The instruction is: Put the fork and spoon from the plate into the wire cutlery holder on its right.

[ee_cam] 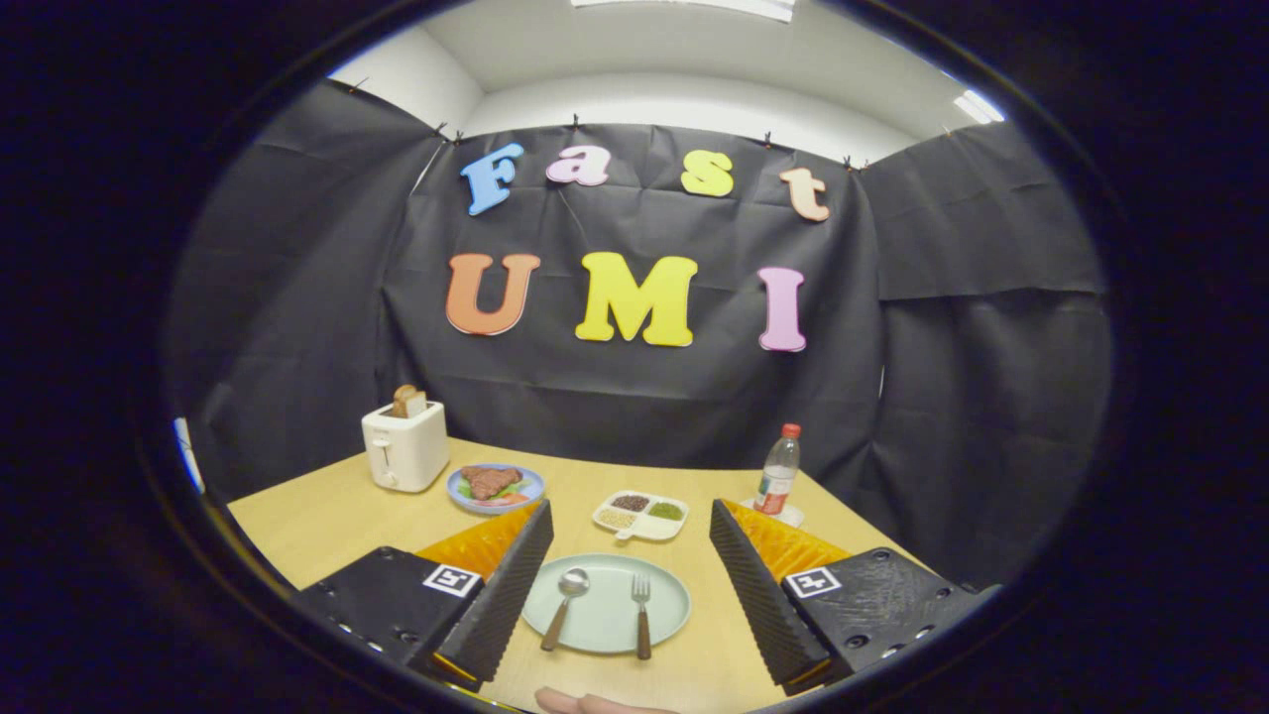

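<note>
- The gripper (631, 575) hovers above the near edge of the table (327, 516), fingers spread wide and holding nothing.
- Between the fingers lies a pale green plate (666, 603), with the spoon (565, 607) on its left half and the fork (641, 615) on its right, apart and roughly parallel.
- Both look light, stiff and slim, with smooth metal heads likely to slip; the brown handles, pointing toward the near edge, seem the better hold.
- The wire cutlery holder cannot be made out.
- Bare tabletop surrounds the plate; a divided snack dish (640, 516) sits just beyond, a bottle (779, 471) toward the far right corner, a toaster (403, 446) far left.
</note>
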`<action>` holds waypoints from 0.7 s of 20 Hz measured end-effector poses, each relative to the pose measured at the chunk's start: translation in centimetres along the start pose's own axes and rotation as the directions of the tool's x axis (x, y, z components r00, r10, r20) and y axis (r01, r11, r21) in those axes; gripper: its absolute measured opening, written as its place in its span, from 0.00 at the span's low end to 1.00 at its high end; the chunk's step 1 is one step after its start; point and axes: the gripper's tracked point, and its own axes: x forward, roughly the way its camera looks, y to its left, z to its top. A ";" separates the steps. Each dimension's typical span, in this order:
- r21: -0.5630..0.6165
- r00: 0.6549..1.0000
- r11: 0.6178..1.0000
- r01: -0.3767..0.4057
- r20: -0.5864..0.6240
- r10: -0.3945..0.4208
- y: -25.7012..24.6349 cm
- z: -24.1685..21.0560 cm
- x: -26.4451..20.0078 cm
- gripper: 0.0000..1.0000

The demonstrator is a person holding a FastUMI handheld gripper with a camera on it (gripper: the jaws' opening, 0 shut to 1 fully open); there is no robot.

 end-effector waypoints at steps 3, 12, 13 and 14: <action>0.029 0.998 0.999 0.026 -0.061 -0.024 -1.4 -0.8 1.5 0.96; 0.027 0.920 0.999 0.036 -0.392 -0.023 -3.6 -8.4 7.4 0.95; -0.003 0.906 0.999 0.041 -0.422 -0.039 -3.9 -9.6 8.1 0.95; -0.016 0.886 0.999 0.028 -0.463 -0.033 -3.7 -10.9 8.6 0.95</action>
